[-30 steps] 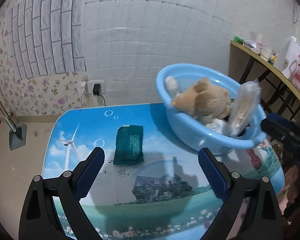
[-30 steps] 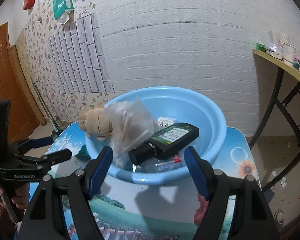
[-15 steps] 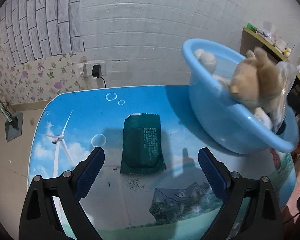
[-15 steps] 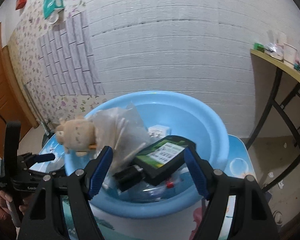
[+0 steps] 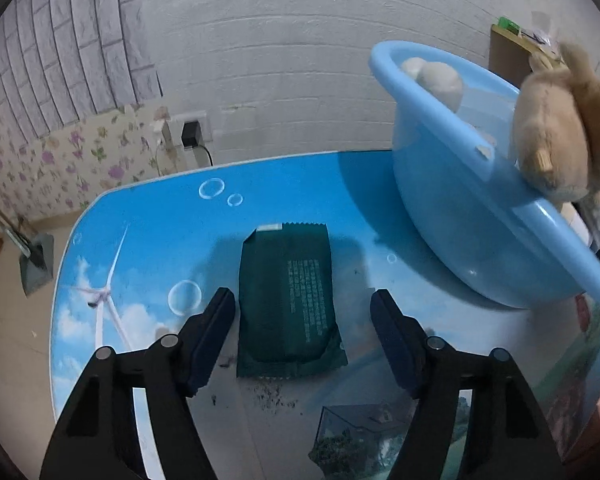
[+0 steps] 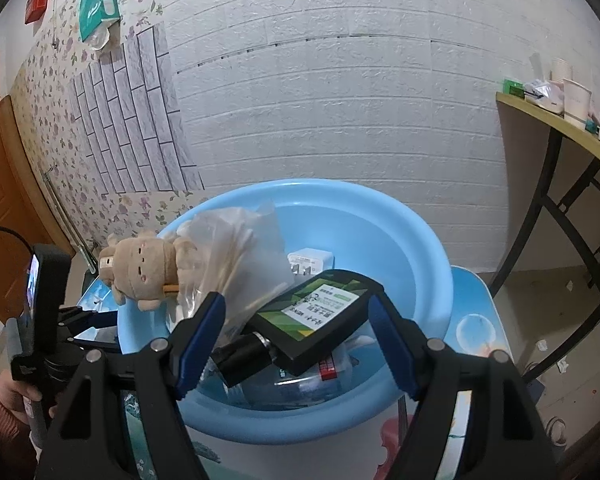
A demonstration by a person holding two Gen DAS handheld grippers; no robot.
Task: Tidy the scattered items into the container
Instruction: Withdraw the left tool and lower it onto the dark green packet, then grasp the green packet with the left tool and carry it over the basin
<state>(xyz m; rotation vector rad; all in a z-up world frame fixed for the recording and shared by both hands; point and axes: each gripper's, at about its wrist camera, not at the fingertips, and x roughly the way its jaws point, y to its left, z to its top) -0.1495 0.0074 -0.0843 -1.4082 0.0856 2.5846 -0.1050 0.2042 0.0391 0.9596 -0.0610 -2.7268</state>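
Note:
A dark green snack packet (image 5: 288,300) lies flat on the blue picture table (image 5: 148,248). My left gripper (image 5: 302,308) is open just above it, one finger on each side of its near end. The light blue basin (image 5: 460,208) stands to the right; it also shows in the right wrist view (image 6: 412,240). It holds a tan plush toy (image 6: 144,264) on its rim, a clear plastic bag (image 6: 244,256), a black and green bottle (image 6: 316,316) and a white plug (image 6: 310,262). My right gripper (image 6: 296,320) is open and empty above the basin's near rim.
Dark crumbs (image 5: 272,394) lie on the table near the packet. A wall socket with a black plug (image 5: 190,134) is behind the table. A wooden side table (image 6: 556,120) with cups stands at the right. A dustpan (image 5: 36,260) stands on the floor at the left.
My left gripper has swung left from the basin and come down over the green packet, which now lies between its fingers. My right gripper has drawn closer to the basin.

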